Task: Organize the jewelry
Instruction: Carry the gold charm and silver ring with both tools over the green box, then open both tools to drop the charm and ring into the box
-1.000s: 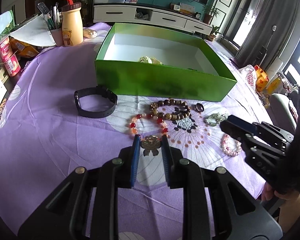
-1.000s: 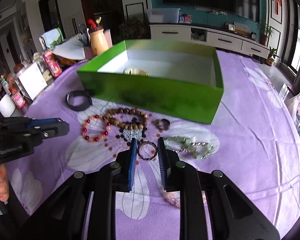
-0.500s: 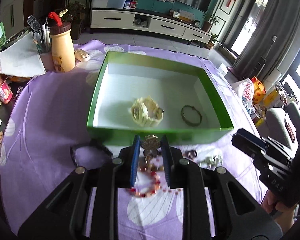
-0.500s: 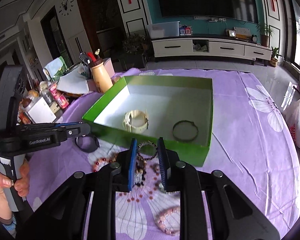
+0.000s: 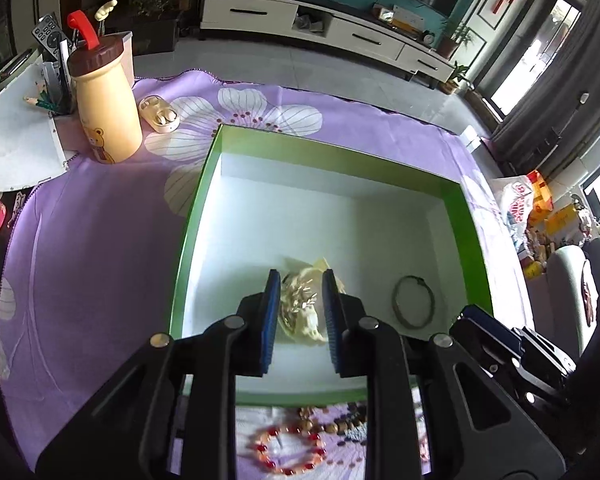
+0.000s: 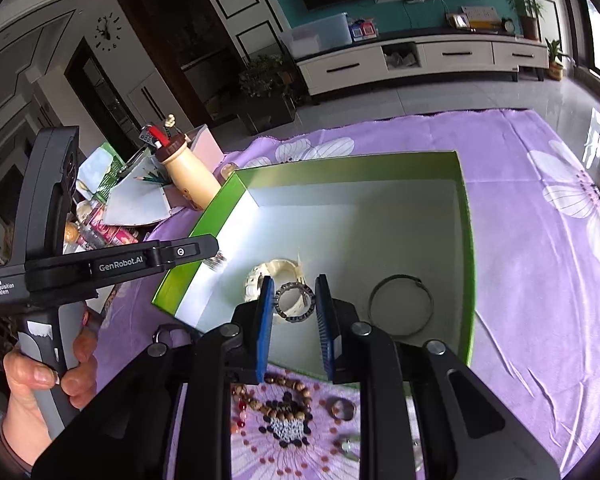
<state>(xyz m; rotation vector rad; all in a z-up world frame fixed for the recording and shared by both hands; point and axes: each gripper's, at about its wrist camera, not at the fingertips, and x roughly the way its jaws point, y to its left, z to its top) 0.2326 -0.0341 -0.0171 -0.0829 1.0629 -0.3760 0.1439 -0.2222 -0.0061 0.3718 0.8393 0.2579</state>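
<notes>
A green box (image 5: 196, 216) with a white inside stands on the purple flowered cloth; it also shows in the right wrist view (image 6: 466, 216). In it lie a cream watch (image 6: 278, 270) and a thin dark bangle (image 5: 413, 301) (image 6: 401, 304). My left gripper (image 5: 300, 280) is over the box, shut on a gold brooch (image 5: 298, 300) held above the cream watch. My right gripper (image 6: 293, 285) is over the box, shut on a dark metal ring bracelet (image 6: 294, 303). The left gripper's fingers (image 6: 192, 250) show in the right wrist view at the box's left wall.
On the cloth before the box lie a red bead bracelet (image 5: 288, 452), a brown wooden bead bracelet (image 6: 276, 396), a beaded piece (image 6: 286, 428) and a ring (image 6: 342, 408). A cream bottle (image 5: 104, 108), an earbud case (image 5: 159, 114) and papers stand at the far left.
Both grippers have lifted their pieces off the cloth and moved forward over the green box. The box's inside now fills both views.
</notes>
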